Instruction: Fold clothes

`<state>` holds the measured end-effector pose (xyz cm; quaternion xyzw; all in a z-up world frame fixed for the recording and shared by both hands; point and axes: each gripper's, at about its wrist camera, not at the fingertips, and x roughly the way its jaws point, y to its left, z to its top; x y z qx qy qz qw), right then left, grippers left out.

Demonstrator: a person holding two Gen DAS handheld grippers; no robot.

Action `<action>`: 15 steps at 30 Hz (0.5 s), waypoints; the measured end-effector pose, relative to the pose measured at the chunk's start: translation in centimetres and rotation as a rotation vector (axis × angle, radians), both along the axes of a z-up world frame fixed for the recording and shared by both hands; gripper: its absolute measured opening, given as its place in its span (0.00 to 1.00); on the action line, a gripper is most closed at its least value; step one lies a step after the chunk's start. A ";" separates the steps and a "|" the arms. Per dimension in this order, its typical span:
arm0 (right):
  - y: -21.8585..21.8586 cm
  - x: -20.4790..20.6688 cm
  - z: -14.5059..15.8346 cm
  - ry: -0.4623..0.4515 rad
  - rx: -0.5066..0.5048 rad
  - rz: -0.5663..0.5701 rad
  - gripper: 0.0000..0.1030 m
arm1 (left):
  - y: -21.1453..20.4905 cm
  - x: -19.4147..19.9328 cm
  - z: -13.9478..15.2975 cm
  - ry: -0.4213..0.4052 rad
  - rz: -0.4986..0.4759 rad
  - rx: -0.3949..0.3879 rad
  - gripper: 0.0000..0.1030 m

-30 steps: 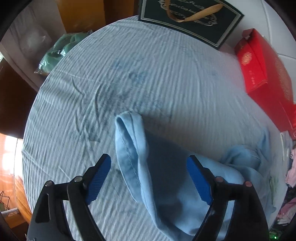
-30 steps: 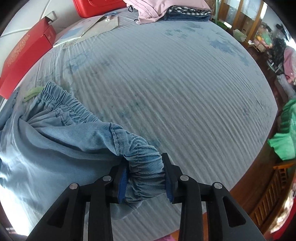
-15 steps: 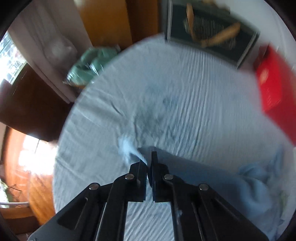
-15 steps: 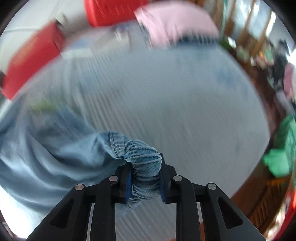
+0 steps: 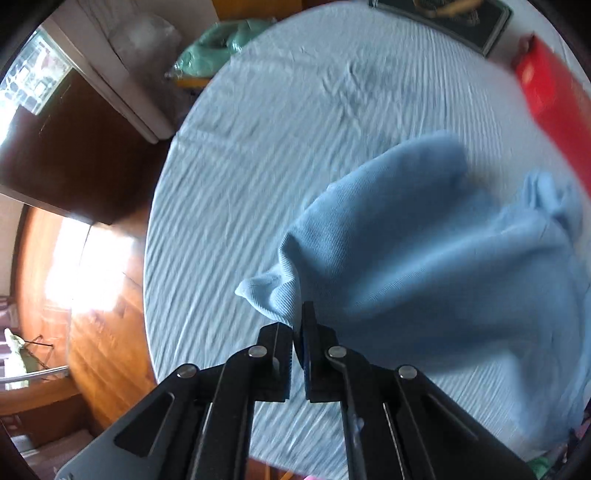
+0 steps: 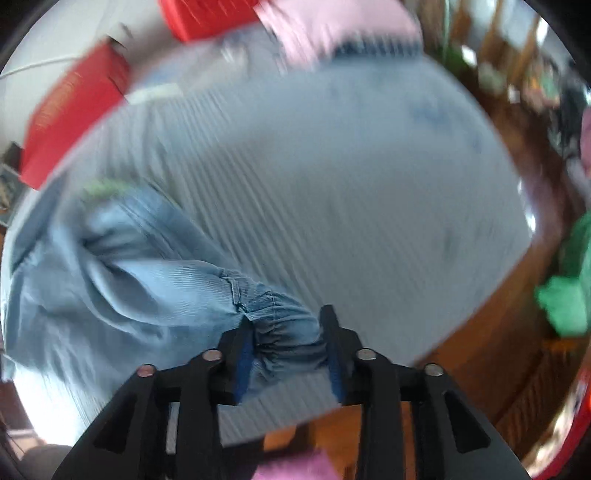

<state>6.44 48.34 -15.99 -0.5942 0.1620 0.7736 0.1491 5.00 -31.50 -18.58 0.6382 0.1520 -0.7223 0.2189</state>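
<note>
A pair of light blue corduroy trousers [image 5: 424, 251] with a gathered elastic waistband hangs partly lifted over a round surface [image 5: 280, 122] covered in a pale blue ribbed cloth. The left hand-held gripper [image 5: 298, 332] is clamped shut on a thin hem corner of the trousers. The right hand-held gripper [image 6: 288, 343] is closed on a bunched section of the elastic waistband, its jaws held apart by the thick gather. Between the two grips the fabric sags and is crumpled, not flat. A red box [image 6: 70, 122] and a pink folded garment [image 6: 332, 29] sit at the far edge, blurred.

The step in hand appears to be lifting and stretching the trousers out. The next move likely calls for drawing both grips apart to take out slack, then laying the fabric flat.
</note>
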 end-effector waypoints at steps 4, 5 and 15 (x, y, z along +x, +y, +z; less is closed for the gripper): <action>0.8 0.8 -1.0 -0.046 -0.017 -0.022 0.51 | 2.3 -0.6 3.9 0.066 -0.069 -0.017 0.51; 1.0 0.9 -0.3 -0.034 -0.004 -0.020 0.51 | 3.0 -1.0 5.2 0.100 -0.087 -0.025 0.65; -1.3 -5.2 4.1 0.162 -0.059 0.034 0.57 | 14.7 -15.9 10.6 0.308 -0.435 0.072 0.86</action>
